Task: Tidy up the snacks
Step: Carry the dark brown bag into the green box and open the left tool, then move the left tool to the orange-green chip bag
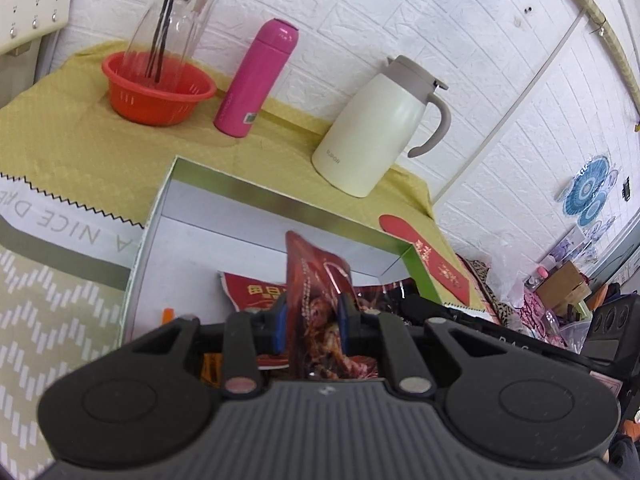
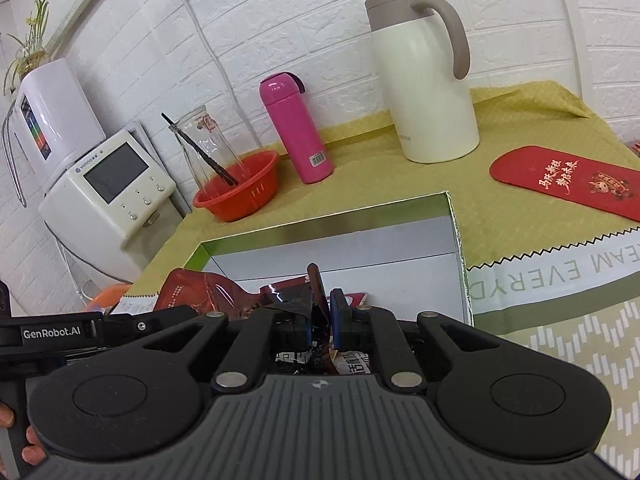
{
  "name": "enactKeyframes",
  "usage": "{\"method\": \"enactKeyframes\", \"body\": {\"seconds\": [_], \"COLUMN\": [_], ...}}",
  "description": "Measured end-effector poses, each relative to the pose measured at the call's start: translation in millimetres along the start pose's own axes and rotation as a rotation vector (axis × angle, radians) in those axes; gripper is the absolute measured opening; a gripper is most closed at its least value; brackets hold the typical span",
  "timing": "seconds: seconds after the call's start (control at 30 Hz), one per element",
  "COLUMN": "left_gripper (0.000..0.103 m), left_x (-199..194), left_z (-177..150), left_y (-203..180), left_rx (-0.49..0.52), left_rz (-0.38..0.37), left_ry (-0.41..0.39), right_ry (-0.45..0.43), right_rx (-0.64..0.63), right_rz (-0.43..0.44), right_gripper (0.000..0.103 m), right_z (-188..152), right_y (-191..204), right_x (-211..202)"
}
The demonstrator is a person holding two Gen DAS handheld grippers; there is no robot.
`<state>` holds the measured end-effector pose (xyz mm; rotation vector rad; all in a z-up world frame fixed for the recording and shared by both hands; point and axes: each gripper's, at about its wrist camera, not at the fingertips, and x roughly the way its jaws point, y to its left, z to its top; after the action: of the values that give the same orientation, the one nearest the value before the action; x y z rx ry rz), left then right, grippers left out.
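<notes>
Clamped between the blue pads of the left gripper point(image 1: 311, 320) is a dark red snack packet point(image 1: 316, 276), standing upright with its top corner rising above the fingertips and over the near part of an open white box point(image 1: 224, 216) with a green and silver rim. Behind the held packet, another red snack bag point(image 1: 250, 292) lies flat inside the box.

From the right wrist view, the right gripper point(image 2: 320, 316) has a dark, glossy snack wrapper point(image 2: 316, 280) between its blue pads; whether the pads press on it or have let it go cannot be told. More crumpled red packets point(image 2: 200, 288) lie just left of it, at the box's near edge.

Around the box, a yellow-green tablecloth point(image 2: 360, 188) carries a red envelope point(image 2: 568, 178) with gold characters to the right. Farther back, near a white brick-patterned wall, stand a cream thermal carafe point(image 2: 424, 92), a pink flask point(image 2: 296, 132), and an orange colander bowl point(image 2: 240, 192) holding a clear glass bottle point(image 2: 208, 148) with a dark straw. Left of the table sits a white water dispenser point(image 2: 108, 188).
</notes>
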<state>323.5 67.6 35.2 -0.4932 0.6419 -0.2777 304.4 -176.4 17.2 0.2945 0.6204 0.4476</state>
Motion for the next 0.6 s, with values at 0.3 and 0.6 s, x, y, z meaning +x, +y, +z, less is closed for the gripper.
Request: {"method": "enactKeyframes", "body": {"seconds": [0.3, 0.6], "left_gripper": [0.066, 0.075], "left_x": [-3, -13], "left_z": [-4, -12], "left_y": [3, -4], "left_rx": [0.025, 0.064], "left_rz": [0.153, 0.235], "left_ry": [-0.101, -0.104], "right_ry": [-0.079, -0.086], "right_rx": [-0.129, -0.117], "right_rz": [-0.042, -0.064], "right_gripper": [0.103, 0.103], "right_z": [-6, -10], "right_y": [4, 1], "right_x": [1, -13]}}
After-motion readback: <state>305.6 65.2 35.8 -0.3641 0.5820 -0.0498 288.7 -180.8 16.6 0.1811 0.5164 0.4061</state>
